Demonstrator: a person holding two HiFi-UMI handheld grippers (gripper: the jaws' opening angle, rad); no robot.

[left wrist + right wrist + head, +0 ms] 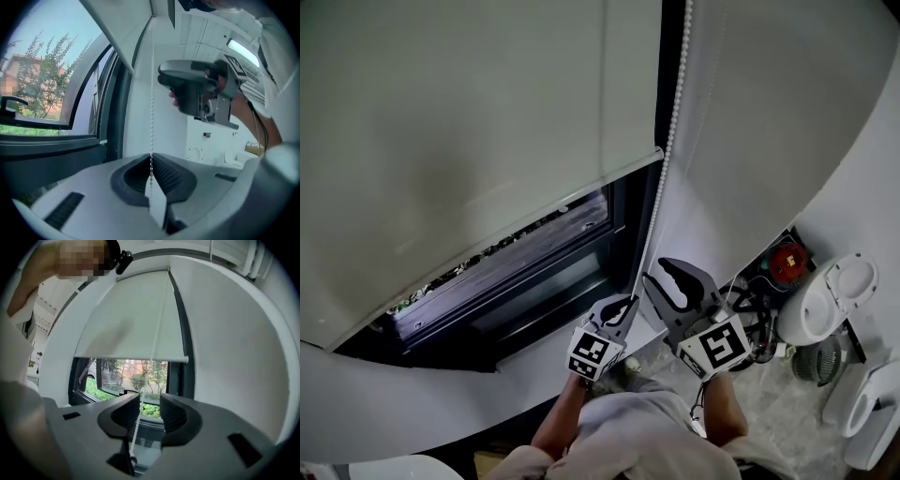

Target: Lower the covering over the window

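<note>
Nearest us in the head view, our left gripper (625, 305) and right gripper (656, 274) meet at the white beaded cord (674, 112). Beside it, the pale fabric roller blind (487, 122) covers most of the dark-framed window (534, 281). In the left gripper view, we see jaws clamped on the cord. In the right gripper view, jaws stand apart, with the cord hanging loose between them.

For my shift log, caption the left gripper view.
Left gripper shut on the bead chain beside the window frame.

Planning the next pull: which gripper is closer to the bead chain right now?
Left. The left gripper is clamped on the bead chain; the right gripper has open jaws around it, not pressing.
</note>
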